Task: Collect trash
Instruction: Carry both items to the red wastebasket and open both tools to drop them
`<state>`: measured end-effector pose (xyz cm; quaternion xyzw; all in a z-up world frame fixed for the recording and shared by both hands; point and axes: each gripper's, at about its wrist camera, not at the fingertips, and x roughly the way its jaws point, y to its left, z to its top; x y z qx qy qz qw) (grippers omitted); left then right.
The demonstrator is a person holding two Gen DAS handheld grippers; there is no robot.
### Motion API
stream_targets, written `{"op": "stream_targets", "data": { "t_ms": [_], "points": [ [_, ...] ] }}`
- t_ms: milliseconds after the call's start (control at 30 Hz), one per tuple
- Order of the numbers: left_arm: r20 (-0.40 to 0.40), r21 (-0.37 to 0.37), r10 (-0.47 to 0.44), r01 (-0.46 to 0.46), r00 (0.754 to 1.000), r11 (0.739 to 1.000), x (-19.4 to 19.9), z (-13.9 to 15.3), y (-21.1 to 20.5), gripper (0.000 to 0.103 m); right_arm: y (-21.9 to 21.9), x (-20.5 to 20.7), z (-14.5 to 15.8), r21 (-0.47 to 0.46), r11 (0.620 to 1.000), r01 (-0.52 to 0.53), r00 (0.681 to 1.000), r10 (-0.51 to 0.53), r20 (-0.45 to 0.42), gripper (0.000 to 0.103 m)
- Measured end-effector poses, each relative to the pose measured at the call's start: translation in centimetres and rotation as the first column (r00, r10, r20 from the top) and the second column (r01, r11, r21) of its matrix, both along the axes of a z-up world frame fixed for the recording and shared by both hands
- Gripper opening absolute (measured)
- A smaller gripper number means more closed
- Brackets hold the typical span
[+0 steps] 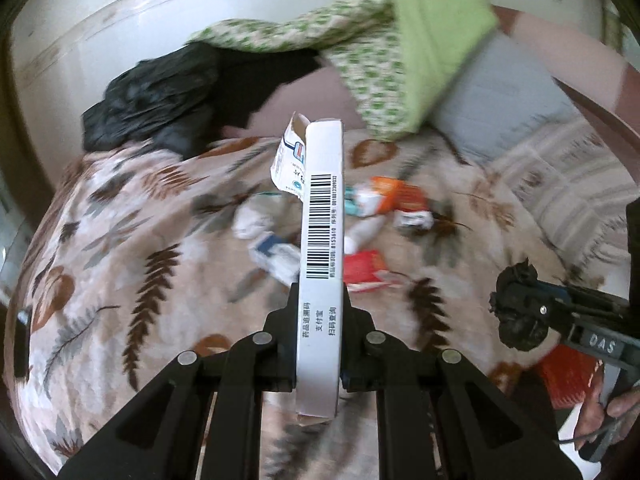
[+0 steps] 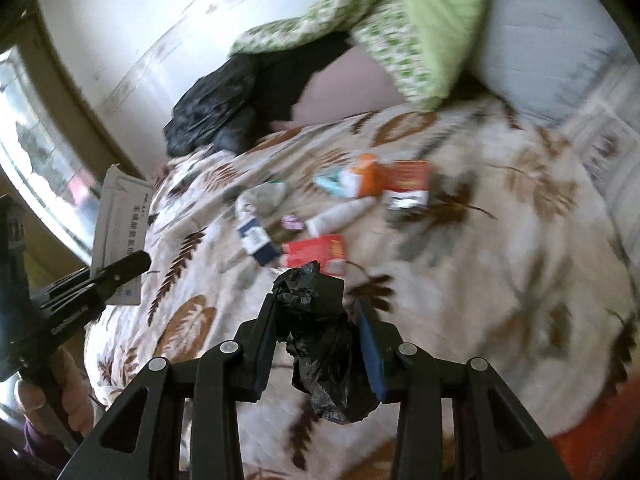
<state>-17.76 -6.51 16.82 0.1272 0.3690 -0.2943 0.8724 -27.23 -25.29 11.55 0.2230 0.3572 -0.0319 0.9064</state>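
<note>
My left gripper (image 1: 320, 300) is shut on a white medicine box (image 1: 323, 216) with a barcode, held edge-on above the bed; it also shows in the right wrist view (image 2: 118, 236). My right gripper (image 2: 316, 304) is shut on a crumpled black plastic bag (image 2: 320, 340), also seen at the right of the left wrist view (image 1: 518, 312). A pile of trash lies on the leaf-patterned blanket (image 1: 132, 216): a red box (image 2: 316, 252), an orange box (image 2: 370, 176), a white tube (image 2: 340, 216), a blue-and-white box (image 2: 256, 240).
A large black bag (image 1: 152, 100) lies at the bed's far left by the wall. A green patterned quilt (image 1: 380, 52) and a grey pillow (image 1: 500, 96) sit at the head. A window (image 2: 44, 152) is at the left. A red object (image 1: 568, 376) sits near the right hand.
</note>
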Motion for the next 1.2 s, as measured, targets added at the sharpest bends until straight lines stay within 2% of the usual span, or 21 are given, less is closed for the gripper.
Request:
{"op": "stream_targets", "data": {
  "t_ms": [167,267,400,533,633,900,933,1133,1200],
  "points": [
    [0.005,0.016,-0.114,0.114,0.993,0.993,-3.6,-0.2,-3.7,0.013,-3.8,-5.6,-0.6,0.055,0.989,0.134,0.991,-0.134,-0.001,0.041],
    [-0.007,0.015,-0.192,0.192,0.981,0.981,-5.8,-0.3,-6.1,0.013,-5.7,-8.7,-0.9,0.065,0.978,0.200,0.980,-0.200,-0.008,0.041],
    [-0.019,0.009,-0.287,0.287,0.958,0.958,-8.6,-0.3,-9.4,0.013,-8.3,-13.0,-1.3,0.070,0.952,0.299,0.954,-0.298,-0.021,0.041],
    [-0.046,0.003,-0.383,0.384,0.922,0.923,-11.5,-0.7,-13.0,0.013,-10.5,-17.0,-1.6,0.071,0.917,0.393,0.920,-0.391,-0.031,0.041],
    [-0.057,0.012,-0.459,0.460,0.887,0.888,-14.1,-1.1,-15.8,0.013,-12.2,-20.7,-2.1,0.067,0.880,0.471,0.882,-0.469,-0.040,0.041],
    [-0.120,0.022,-0.639,0.645,0.760,0.764,-21.0,-2.9,-23.5,0.013,-16.4,-29.0,-3.8,0.087,0.767,0.636,0.772,-0.632,-0.073,0.041],
    [-0.139,0.019,-0.660,0.668,0.739,0.744,-21.9,-3.3,-24.6,0.013,-16.8,-29.7,-3.9,0.092,0.755,0.649,0.760,-0.645,-0.075,0.041],
    [-0.222,0.000,-0.720,0.738,0.658,0.674,-25.0,-5.8,-28.9,0.013,-18.5,-32.2,-4.5,0.095,0.715,0.692,0.722,-0.688,-0.080,0.041],
    [-0.240,-0.012,-0.730,0.750,0.640,0.661,-25.2,-6.3,-29.7,0.015,-18.9,-32.6,-4.8,0.094,0.708,0.700,0.714,-0.695,-0.083,0.043]
  ]
}}
